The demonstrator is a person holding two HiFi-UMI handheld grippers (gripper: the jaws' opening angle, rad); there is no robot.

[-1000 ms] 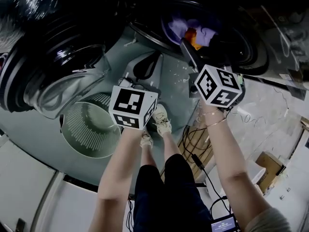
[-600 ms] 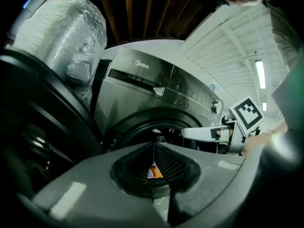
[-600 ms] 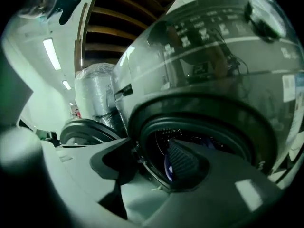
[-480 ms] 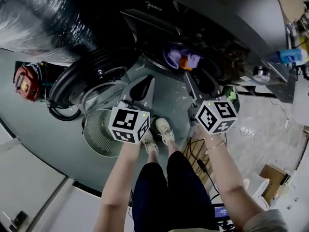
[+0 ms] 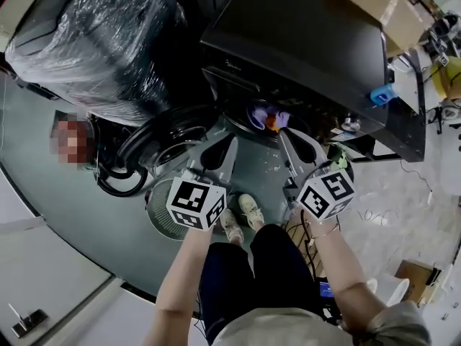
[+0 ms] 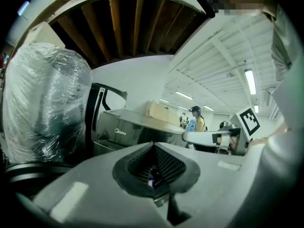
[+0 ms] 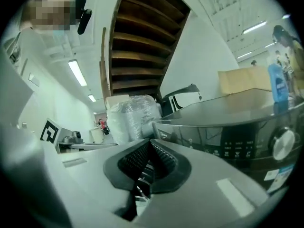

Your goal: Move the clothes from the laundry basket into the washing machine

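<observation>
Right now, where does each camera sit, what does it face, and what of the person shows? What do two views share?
Head view: on the head, steeply down at washer and basket; arms, legs, left gripper, right gripper show.
Left gripper view: on the left gripper, about level at the washer; its shut jaws show.
Right gripper view: on the right gripper, at the washer's panel; its shut jaws show.
Shared: both gripper views catch the wrapped machine.
</observation>
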